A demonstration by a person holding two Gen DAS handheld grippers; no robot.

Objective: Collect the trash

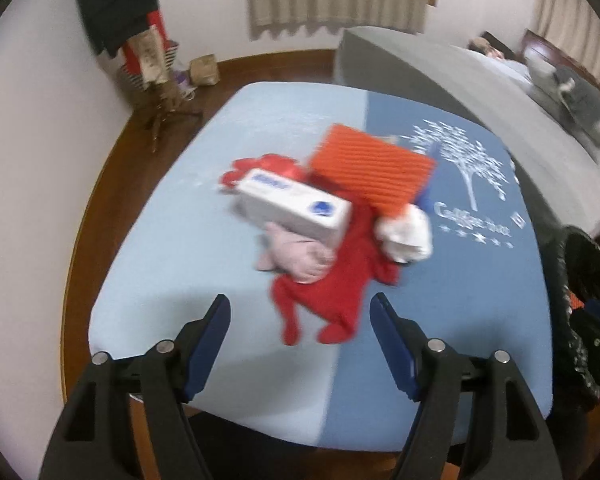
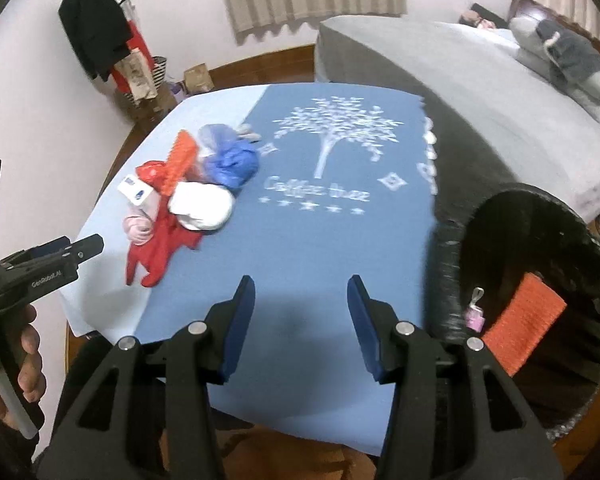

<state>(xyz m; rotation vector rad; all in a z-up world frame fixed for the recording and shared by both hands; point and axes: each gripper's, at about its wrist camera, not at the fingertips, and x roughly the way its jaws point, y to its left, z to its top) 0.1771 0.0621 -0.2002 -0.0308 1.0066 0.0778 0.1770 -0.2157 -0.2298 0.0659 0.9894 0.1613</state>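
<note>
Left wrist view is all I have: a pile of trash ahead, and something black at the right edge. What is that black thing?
Observer: It is the black trash bin, standing open beside the table's right side.
Operator: Anything in it already?
Observer: Yes, an orange ribbed piece lies inside, with a small pink item next to it.
Operator: My view shows an orange ribbed sheet on top of the pile. What is behind it?
Observer: A crumpled blue bag sits behind the orange ribbed sheet.
Operator: And the right claw, is it carrying anything?
Observer: No, the right claw is open and empty, over the blue tablecloth.
</note>
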